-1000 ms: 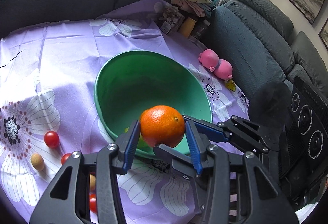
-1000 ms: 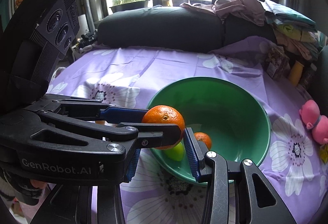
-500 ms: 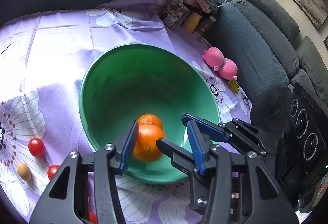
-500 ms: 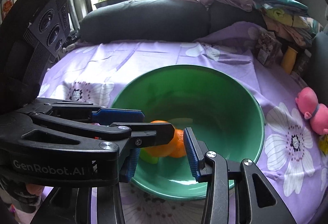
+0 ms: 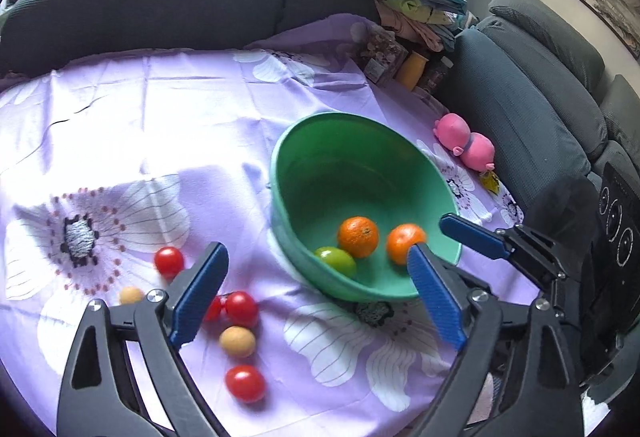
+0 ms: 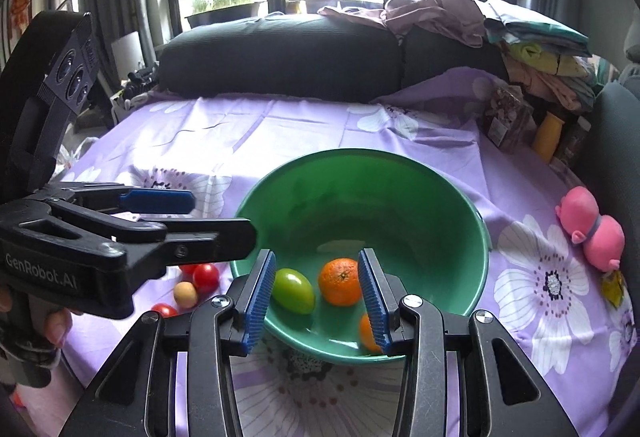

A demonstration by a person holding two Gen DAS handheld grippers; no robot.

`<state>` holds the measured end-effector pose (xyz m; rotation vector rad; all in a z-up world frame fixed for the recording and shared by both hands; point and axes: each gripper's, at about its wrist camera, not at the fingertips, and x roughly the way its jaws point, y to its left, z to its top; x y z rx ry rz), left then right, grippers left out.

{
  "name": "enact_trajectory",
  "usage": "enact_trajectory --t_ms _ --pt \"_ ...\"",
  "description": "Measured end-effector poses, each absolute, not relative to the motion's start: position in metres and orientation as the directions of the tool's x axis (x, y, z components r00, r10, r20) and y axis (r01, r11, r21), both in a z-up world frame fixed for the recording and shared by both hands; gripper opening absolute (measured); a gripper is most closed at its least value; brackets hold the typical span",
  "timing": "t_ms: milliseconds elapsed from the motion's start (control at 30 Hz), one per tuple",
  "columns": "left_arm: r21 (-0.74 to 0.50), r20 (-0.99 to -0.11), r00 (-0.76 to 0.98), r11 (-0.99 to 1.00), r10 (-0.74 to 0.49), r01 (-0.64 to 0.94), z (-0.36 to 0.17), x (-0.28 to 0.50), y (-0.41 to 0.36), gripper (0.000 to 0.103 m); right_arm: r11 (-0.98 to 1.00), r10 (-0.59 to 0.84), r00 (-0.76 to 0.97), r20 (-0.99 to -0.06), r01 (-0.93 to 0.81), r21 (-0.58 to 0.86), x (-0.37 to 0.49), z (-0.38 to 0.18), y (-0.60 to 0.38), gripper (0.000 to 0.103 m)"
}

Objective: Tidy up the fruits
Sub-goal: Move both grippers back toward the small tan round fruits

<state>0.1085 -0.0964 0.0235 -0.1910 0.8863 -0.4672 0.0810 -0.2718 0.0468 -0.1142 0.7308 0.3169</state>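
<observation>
**Both tongs empty, bowl holding three fruits**

My left tongs (image 5: 316, 285) hang spread wide above the purple flowered cloth (image 5: 160, 109) that covers the desk, gripping nothing. My right tongs (image 6: 316, 297) are parted too, empty, their blue pads framing the near side of the green bowl (image 6: 460, 205).

Inside the bowl lie one orange (image 6: 340, 282), a second orange (image 5: 404, 242) close to the near rim, and a green fruit (image 6: 293, 291) beside them. In the right wrist view the second orange is half hidden behind my right tongs' pad.

Loose fruit sits on the cloth to the left of the bowl: a red tomato (image 5: 169, 261) alone, two more red ones (image 5: 240, 308) touching each other just past my left tongs' left pad, a pale yellow fruit (image 5: 237, 342) below them, another pale one (image 5: 131, 295) partly behind the tongs' frame, and one further red tomato (image 5: 245, 383) nearest to me.

From the right wrist view, the body of my left tongs crosses in front of this loose cluster and covers part of it.

A pink pig toy (image 5: 466, 146) lies on the cloth to the right of the bowl, apart from it. At the far corner stand a yellow bottle (image 5: 412, 70) and some jars, below a stack of folded clothes (image 5: 412, 13). A dark sofa (image 5: 140, 17) wraps the far and right sides.
</observation>
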Motion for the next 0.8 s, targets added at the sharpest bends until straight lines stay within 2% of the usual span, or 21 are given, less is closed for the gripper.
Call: enact_trajectory --t_ms 167,367,600,800 --pt "-0.275 -0.723 0.616 0.948 -0.312 0.158 0.023 0.082 -0.042 0.100 0.934 0.282 0.675 -0.682 -0.357 0.032 0.069 0.050 -0.267 0.046" --pt "-0.202 -0.737 0.653 0.979 -0.176 0.035 0.013 0.051 0.006 0.100 0.903 0.362 0.624 -0.693 -0.419 0.095 0.055 0.047 -0.254 0.046" --pt "-0.215 -0.767 0.616 0.976 -0.180 0.018 -0.013 0.031 0.024 0.098 0.855 0.440 0.540 -0.717 -0.497 0.150 0.039 0.036 -0.224 0.046" --pt "-0.214 -0.781 0.596 0.976 -0.188 0.028 -0.026 0.028 0.022 0.095 0.839 0.446 0.481 -0.755 -0.518 0.167 0.034 0.017 -0.204 0.046"
